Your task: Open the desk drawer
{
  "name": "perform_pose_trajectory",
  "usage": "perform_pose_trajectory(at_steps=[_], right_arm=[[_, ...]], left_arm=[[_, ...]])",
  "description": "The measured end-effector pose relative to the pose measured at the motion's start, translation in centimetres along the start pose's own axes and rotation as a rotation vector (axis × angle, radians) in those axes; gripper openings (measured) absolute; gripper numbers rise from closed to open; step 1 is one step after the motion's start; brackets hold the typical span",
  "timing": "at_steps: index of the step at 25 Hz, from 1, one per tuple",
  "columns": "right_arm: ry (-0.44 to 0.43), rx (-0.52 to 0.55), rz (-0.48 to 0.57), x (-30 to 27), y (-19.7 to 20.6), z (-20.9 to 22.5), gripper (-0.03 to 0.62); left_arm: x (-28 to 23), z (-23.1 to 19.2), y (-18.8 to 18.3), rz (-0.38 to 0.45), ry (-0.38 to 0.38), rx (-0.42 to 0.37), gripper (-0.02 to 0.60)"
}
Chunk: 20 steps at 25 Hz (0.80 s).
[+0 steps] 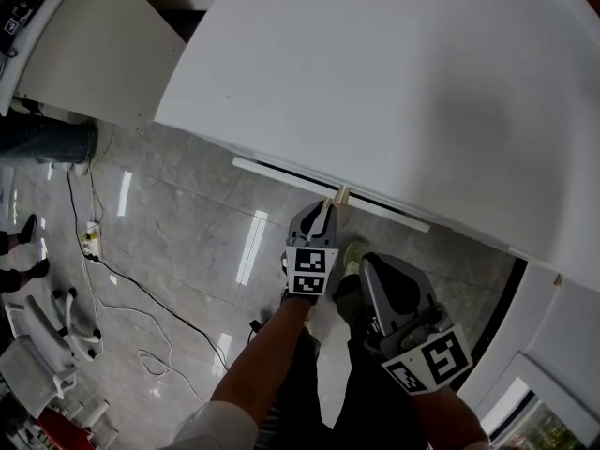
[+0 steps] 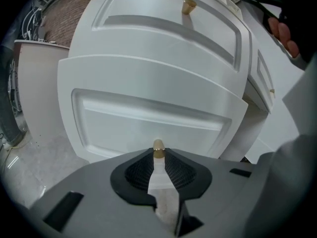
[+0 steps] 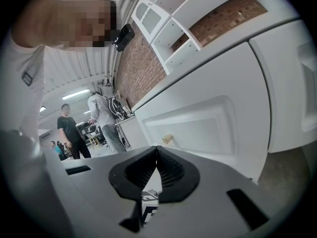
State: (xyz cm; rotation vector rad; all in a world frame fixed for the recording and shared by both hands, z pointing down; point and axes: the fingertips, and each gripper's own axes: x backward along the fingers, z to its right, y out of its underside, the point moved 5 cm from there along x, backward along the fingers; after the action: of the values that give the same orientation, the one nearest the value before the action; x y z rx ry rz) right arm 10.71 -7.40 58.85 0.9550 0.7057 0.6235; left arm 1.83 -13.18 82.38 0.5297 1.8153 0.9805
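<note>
My left tongs (image 2: 158, 155) are pinched on the little brass knob (image 2: 158, 146) at the middle of the drawer (image 2: 148, 115), which sits just under the worktop (image 1: 394, 82) and looks not yet pulled out. I'd grip firmly behind the knob's head and draw straight back, level, without twisting. My right tongs (image 3: 157, 151), closed and empty, should stay clear beside.

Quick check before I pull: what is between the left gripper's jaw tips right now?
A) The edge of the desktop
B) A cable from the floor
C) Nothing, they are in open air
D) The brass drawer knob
D: in the left gripper view, the left gripper has its jaw tips on either side of the brass drawer knob, closed against it at the front of the white drawer panel.
</note>
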Motion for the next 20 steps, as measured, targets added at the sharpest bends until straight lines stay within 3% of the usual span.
perform_pose_trajectory(at_steps=[20], right_arm=[[0.006, -0.031, -0.087, 4.4, 2.9, -9.5, 0.018]], left_arm=[[11.8, 0.8, 8.0, -0.107, 0.048, 0.014, 0.078]])
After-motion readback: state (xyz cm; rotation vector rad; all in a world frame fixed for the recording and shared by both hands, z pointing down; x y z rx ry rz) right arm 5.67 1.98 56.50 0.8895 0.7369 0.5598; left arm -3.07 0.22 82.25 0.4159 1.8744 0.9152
